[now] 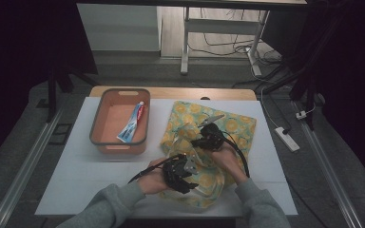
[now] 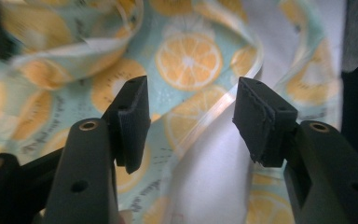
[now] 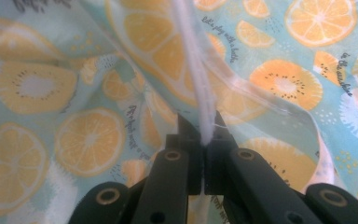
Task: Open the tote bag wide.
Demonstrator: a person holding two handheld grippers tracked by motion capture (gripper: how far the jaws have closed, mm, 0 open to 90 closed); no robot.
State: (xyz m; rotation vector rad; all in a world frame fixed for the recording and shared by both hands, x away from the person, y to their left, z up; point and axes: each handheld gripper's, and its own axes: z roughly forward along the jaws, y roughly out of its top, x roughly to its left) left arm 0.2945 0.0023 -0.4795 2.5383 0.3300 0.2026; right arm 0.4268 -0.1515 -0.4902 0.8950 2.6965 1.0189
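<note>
Two grippers on bag (image 1: 204, 142) (right (image 3: 203, 135) pinching rim, left (image 2: 191, 121) agape).

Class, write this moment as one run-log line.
right gripper: shut on bag rim | left gripper: open at bag | toothpaste: in bin

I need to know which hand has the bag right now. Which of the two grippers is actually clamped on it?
The right gripper: its jaws are shut on the orange-print bag's clear edge. The left gripper stands open, jaws either side of the bag's rim.
</note>
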